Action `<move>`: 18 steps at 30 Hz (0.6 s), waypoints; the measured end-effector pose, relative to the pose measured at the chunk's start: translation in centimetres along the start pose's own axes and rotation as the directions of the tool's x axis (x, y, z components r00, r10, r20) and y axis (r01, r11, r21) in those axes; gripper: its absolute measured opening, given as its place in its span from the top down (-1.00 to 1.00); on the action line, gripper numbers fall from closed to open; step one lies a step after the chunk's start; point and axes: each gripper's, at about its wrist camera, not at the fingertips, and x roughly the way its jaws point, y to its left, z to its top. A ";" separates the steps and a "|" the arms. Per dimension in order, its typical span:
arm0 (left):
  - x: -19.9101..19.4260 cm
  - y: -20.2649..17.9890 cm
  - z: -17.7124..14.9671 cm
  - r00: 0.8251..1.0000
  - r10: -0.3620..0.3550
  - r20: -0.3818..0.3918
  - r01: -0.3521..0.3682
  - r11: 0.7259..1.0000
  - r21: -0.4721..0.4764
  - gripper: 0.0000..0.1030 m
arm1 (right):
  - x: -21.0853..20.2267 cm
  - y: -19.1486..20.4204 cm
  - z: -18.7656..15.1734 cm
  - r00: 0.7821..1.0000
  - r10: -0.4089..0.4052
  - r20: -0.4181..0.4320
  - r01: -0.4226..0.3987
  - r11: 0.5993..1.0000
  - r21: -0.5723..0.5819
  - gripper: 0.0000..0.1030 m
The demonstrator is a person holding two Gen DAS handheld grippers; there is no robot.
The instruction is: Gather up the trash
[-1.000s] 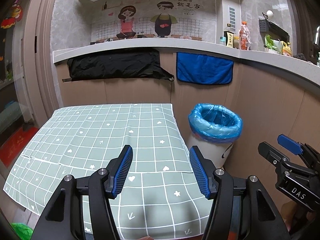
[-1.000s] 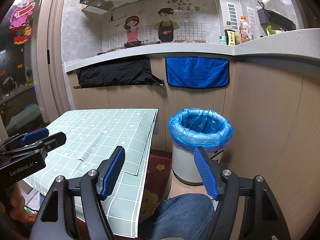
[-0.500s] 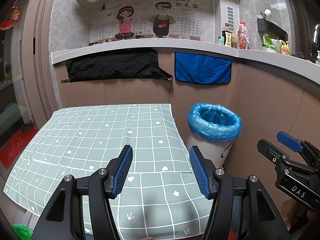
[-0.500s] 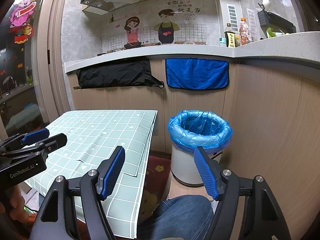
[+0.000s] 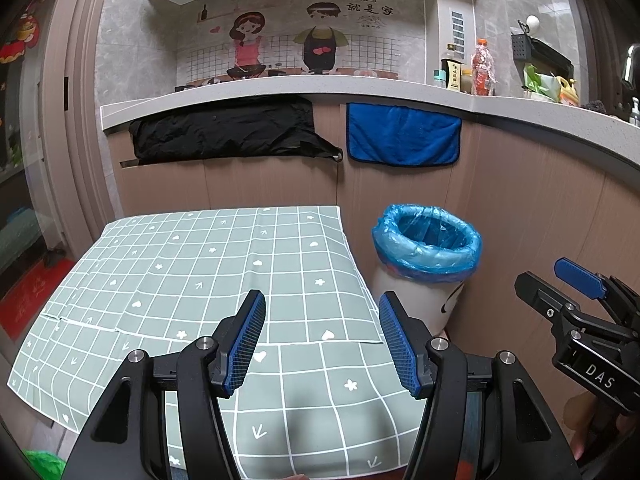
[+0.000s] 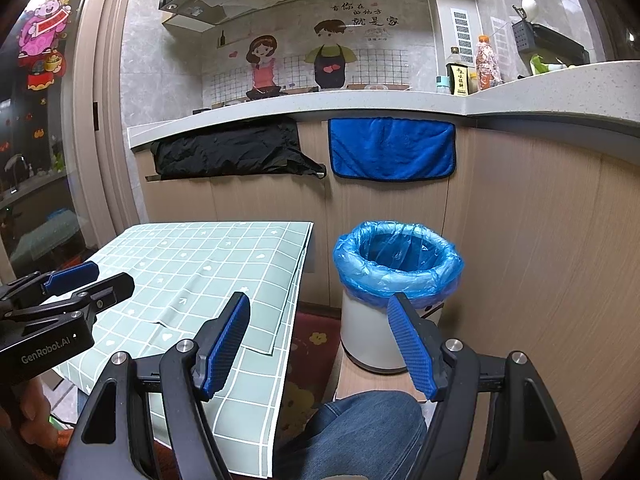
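A white bin with a blue liner (image 5: 427,240) (image 6: 398,258) stands on the floor to the right of a table under a green grid cloth (image 5: 192,272) (image 6: 208,264). My left gripper (image 5: 320,316) hovers open over the cloth's near part, nothing between its blue pads. My right gripper (image 6: 318,320) is open too, off the table's right edge, in front of the bin, and holds nothing. Each gripper shows at the other view's edge: the right gripper (image 5: 576,292), the left gripper (image 6: 76,280). No trash shows on the cloth.
A kitchen counter (image 6: 360,100) runs behind, with a black bag (image 6: 228,152) and a blue towel (image 6: 392,148) hanging from it, bottles (image 6: 486,64) on top. A wood cabinet wall (image 6: 540,240) stands right of the bin. A person's jeans-clad knee (image 6: 360,432) is below my right gripper.
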 end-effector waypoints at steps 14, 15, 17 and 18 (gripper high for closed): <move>0.0 0.1 -0.1 1.000 -0.001 -0.003 0.001 1.000 0.003 -0.16 | -0.2 -0.1 0.0 1.000 -0.008 0.005 0.008 1.000 0.003 -0.33; 0.0 0.0 -0.1 1.000 -0.001 -0.003 0.001 1.000 0.003 -0.16 | -0.2 -0.1 0.1 1.000 -0.008 0.004 0.008 1.000 0.002 -0.33; 0.0 0.0 -0.1 1.000 -0.001 -0.003 0.001 1.000 0.004 -0.16 | -0.3 -0.1 0.1 1.000 -0.008 0.005 0.008 1.000 0.001 -0.33; 0.0 0.0 -0.1 1.000 0.000 -0.003 0.000 1.000 0.004 -0.16 | -0.2 -0.1 0.1 1.000 -0.009 0.006 0.009 1.000 0.001 -0.33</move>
